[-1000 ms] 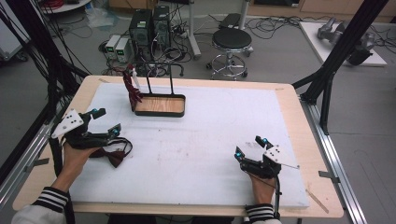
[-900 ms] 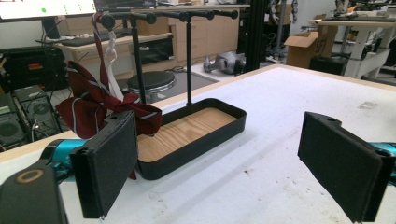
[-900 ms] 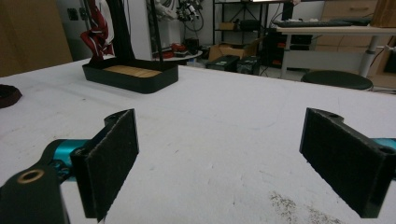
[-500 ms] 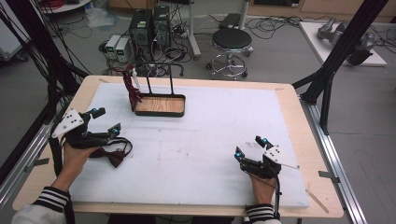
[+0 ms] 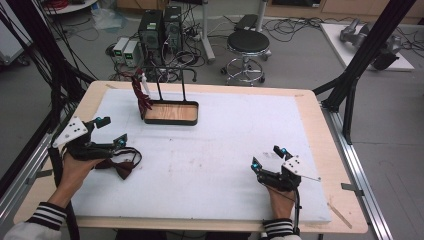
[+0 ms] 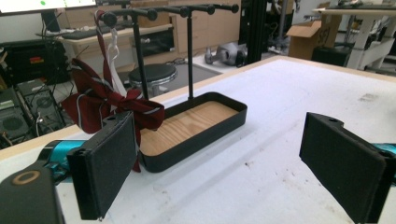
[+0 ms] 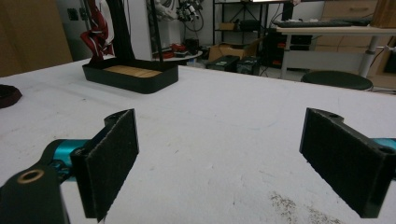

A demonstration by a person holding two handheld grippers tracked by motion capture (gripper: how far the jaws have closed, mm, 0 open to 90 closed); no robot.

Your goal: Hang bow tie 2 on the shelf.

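A black stand with a wooden tray base point(image 5: 170, 112) point(image 6: 194, 126) point(image 7: 130, 74) sits at the table's back left. A dark red striped bow tie point(image 5: 141, 95) point(image 6: 100, 105) point(image 7: 95, 32) hangs from its left peg. A second dark bow tie point(image 5: 121, 166) lies on the white mat at the left, just right of my left gripper point(image 5: 110, 132). The left gripper point(image 6: 233, 163) is open and empty, facing the stand. My right gripper point(image 5: 267, 157) point(image 7: 233, 163) rests open and empty near the front right.
The white mat point(image 5: 225, 150) covers most of the wooden table point(image 5: 320, 130). Black frame posts point(image 5: 350, 85) stand at the table's right and left edges. A stool point(image 5: 248, 45) and computer towers point(image 5: 160, 30) are on the floor behind.
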